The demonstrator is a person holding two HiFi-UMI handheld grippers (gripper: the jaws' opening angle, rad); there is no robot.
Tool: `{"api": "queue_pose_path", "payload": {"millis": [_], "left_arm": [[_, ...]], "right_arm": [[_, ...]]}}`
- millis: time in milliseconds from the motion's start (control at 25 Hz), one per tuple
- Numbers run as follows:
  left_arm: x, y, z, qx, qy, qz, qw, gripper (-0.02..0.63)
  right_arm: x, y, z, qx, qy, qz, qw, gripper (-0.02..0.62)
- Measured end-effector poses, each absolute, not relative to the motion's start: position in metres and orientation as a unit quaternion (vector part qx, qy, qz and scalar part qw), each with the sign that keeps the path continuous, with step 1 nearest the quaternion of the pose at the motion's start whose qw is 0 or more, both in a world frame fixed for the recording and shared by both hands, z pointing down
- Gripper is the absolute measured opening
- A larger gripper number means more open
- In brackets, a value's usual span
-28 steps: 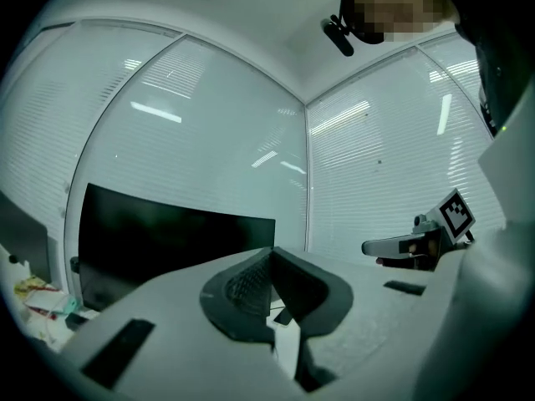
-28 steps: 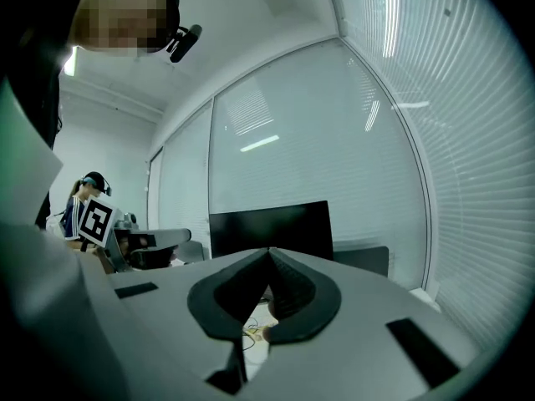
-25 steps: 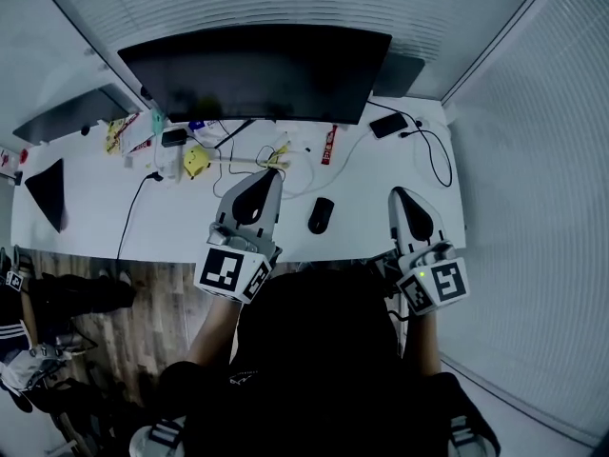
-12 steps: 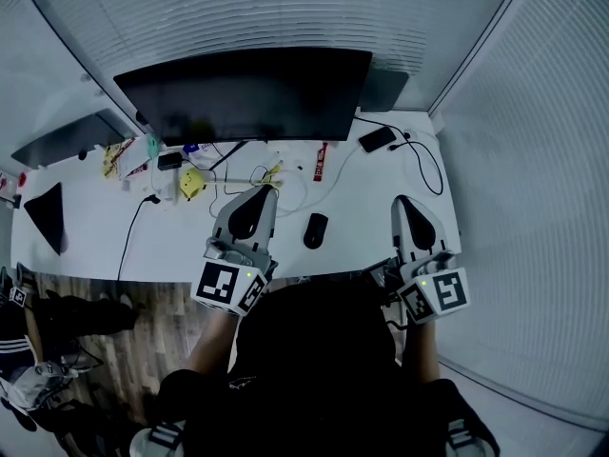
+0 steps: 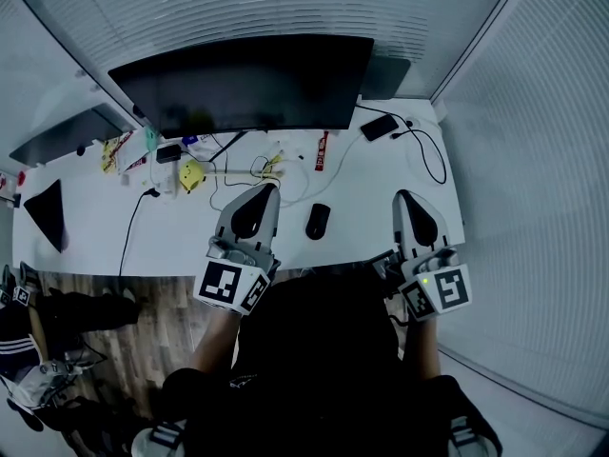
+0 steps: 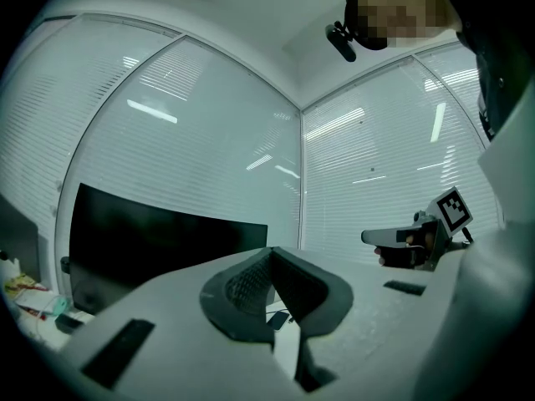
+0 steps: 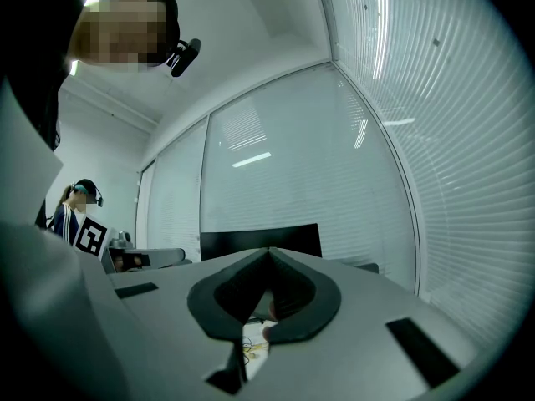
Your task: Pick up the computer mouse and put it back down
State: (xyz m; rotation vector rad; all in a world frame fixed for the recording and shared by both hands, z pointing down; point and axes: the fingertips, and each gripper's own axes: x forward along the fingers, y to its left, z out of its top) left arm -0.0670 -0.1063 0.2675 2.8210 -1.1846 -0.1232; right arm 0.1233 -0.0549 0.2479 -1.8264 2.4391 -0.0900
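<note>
Computer mouse (image 5: 318, 221) alone on white desk (image 5: 366, 222)

No words can be read: the left cube (image 5: 231, 286) and right cube (image 5: 440, 291) show only black squares, and print on the red packet (image 5: 321, 150) below the monitor (image 5: 243, 84) is too small.

Dim, bluish cast, fisheye warp, dark vignette

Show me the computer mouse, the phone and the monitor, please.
computer mouse (image 5: 318, 221), head view, middle of its back
phone (image 5: 379, 128), head view, middle of its face
monitor (image 5: 243, 84), head view, middle of its dark panel
</note>
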Motion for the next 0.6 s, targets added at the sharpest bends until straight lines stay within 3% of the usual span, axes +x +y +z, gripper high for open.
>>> {"api": "queue_pose_path", "payload": {"millis": [600], "left_arm": [[-0.072, -0.098, 0.271, 0.923, -0.379, -0.028, 0.053, 0.006]], "right_arm": [[0.117, -0.045, 0.249, -0.604, 0.795, -0.049, 0.039, -0.002]]}}
